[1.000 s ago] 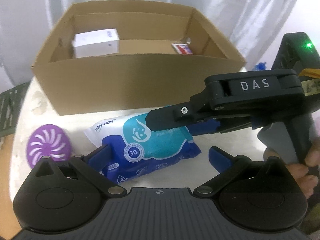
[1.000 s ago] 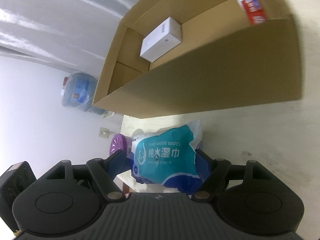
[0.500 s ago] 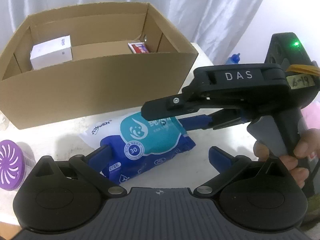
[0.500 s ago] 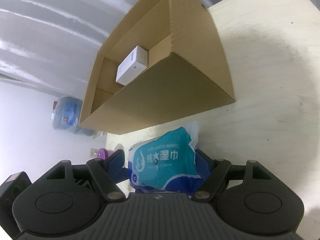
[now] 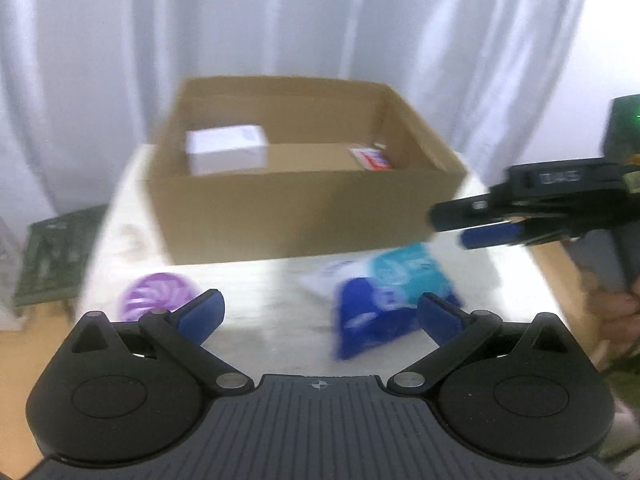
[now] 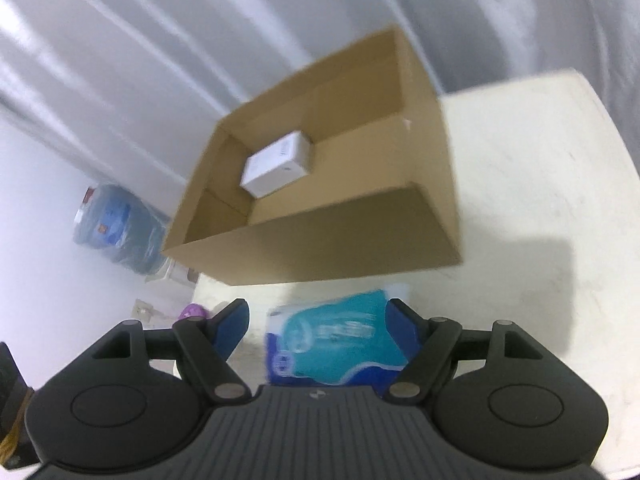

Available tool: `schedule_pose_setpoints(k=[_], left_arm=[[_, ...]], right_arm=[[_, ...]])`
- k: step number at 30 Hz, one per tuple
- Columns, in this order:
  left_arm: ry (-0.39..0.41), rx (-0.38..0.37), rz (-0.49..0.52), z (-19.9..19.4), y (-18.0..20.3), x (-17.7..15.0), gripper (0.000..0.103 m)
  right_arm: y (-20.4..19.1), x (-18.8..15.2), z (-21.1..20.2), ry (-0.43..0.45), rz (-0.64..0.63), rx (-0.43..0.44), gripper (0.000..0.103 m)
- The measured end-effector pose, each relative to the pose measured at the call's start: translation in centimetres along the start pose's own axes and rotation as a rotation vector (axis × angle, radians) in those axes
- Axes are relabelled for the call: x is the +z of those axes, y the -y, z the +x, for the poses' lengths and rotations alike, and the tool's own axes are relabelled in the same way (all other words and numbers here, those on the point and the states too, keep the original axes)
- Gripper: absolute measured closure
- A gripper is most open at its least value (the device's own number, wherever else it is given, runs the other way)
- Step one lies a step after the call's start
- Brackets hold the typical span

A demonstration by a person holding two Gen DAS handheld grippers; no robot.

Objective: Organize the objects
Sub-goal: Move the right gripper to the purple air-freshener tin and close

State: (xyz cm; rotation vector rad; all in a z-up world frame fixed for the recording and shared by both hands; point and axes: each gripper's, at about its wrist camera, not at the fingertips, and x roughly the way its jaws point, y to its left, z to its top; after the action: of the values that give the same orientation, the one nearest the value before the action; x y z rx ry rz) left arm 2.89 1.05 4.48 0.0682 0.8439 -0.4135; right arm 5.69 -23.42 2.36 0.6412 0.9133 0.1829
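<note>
While both frames are smeared by motion, the layout reads clearly enough. Cardboard box (image 5: 304, 216) sits open-topped on the pale table (image 6: 540, 184), in front of the white curtain (image 5: 280, 20). Inside it: a white carton (image 5: 226, 149) toward the left end, resting on the box floor, and a small red-and-white packet (image 5: 370, 159) leaning near the right end wall. A cardboard fold line crosses the floor between them; I cannot tell whether it is a true divider. From my right wrist view only the white carton shows inside the box.

Wet-wipes pack (image 5: 384, 300), teal and dark blue, lies on the table just in front of the box's near wall, outside it. Purple round disc (image 5: 160, 294) lies on the table near the box's left front corner, well apart from the pack.

My left gripper (image 5: 320, 314) stands wide open with nothing between its blue fingers (image 5: 202, 314); the pack lies beyond them, toward the right one. My right gripper (image 6: 320, 324) is also spread, its fingers either side of the pack's width; its left one stands clear of the pack, its right one at the pack's edge, contact unclear. In the left view it hangs above the pack, apart from it.

Off the table: a blue water jug (image 6: 116, 224) by the wall, a dark green crate (image 5: 56, 256) on the floor.
</note>
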Motion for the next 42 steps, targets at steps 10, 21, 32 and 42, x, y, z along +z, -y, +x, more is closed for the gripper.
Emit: schedule_pose_setpoints(k=[10,21,32,42], left_arm=[[-0.016,0.22,-0.015,-0.1,-4.7,-2.6,0.001],[-0.053,0.224,-0.067,2.5,-7.3,-3.9,0.008],[-0.069,0.199,-0.121,4.1,-8.6,-3.7,0.023],[-0.072,0.165,-0.112,4.3,-7.5,-3.7,0.035]], right_arm=[[-9.0,-0.6,4.1,-0.06,-0.22,0.129,0.025],[-11.4,-1.5,12.1,-0.18,-0.215,0.125,0.033],[-11.3,-1.7,15.7,-0.245,-0.169,0.155,0.047],[-10.9,-2.2,15.8,-0.277,-0.162,0.159,0.061]])
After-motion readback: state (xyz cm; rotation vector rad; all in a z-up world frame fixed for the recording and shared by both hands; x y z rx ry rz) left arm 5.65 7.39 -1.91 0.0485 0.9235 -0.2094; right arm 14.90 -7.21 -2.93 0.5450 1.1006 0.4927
